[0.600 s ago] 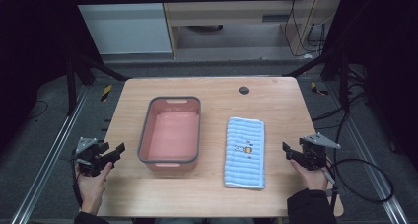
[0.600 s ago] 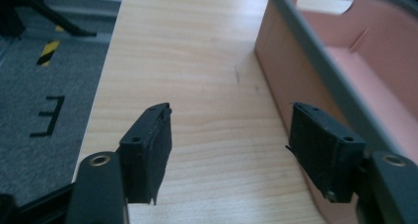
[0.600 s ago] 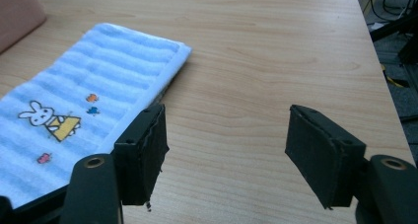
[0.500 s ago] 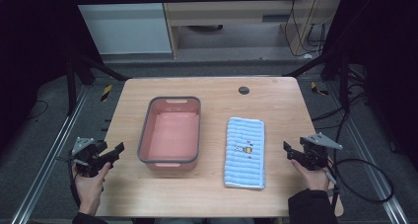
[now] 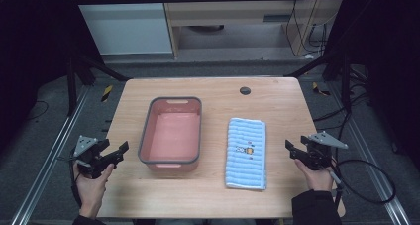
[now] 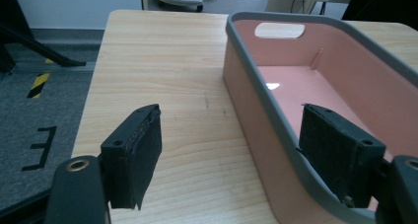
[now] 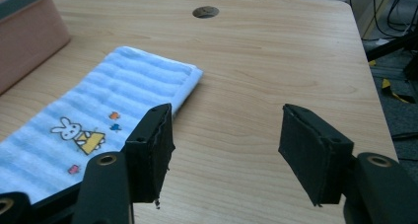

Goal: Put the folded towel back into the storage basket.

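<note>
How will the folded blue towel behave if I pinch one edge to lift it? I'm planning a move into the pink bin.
The towel looks like soft terry, folded flat, so it will probably droop and may unfold from a one-edge pinch. It seems light, and pushed along the table it would likely bunch rather than slide. The bin beside it looks rigid.

Basin (image 5: 171,133): pink plastic, rectangular, grey rim, slot handle cut into each short end; upright and empty, left of the table's (image 5: 208,91) centre, long side running away from the person.

Towel (image 5: 246,153): light blue with white stripes, small rabbit print near the middle; folded into a long rectangle, lying flat just right of the basin, parallel to it, not touching.
</note>
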### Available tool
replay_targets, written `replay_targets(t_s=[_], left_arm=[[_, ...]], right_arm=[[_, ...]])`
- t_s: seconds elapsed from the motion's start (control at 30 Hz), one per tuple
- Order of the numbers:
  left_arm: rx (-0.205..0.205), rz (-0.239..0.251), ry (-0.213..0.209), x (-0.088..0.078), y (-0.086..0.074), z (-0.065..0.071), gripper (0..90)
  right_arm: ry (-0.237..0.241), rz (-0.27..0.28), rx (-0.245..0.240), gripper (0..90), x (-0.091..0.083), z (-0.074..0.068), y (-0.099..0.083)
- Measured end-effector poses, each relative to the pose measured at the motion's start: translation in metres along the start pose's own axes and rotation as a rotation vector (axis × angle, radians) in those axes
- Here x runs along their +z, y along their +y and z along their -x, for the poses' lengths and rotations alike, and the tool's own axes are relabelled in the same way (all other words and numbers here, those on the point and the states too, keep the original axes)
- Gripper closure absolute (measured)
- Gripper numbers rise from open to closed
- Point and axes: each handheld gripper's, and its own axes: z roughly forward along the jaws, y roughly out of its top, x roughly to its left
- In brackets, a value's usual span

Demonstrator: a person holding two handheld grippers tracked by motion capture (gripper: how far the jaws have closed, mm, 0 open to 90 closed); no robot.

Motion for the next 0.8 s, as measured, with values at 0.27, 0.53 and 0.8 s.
replay_targets(t_s=[0.27, 0.53, 0.8], left_arm=[[0.01, 0.01, -0.034, -0.003, 0.006, 0.012, 24.6], [0.027, 0.026, -0.06, -0.007, 0.012, 0.027, 25.0], [0.056, 0.026, -0.09, -0.002, 0.015, 0.042, 25.2]], right_arm=[[0.015, 0.012, 0.001, 37.8, -0.004, -0.002, 0.008], [0.035, 0.026, 0.01, 39.3, -0.005, -0.003, 0.017], [0.065, 0.043, 0.004, 39.1, -0.003, -0.008, 0.029]])
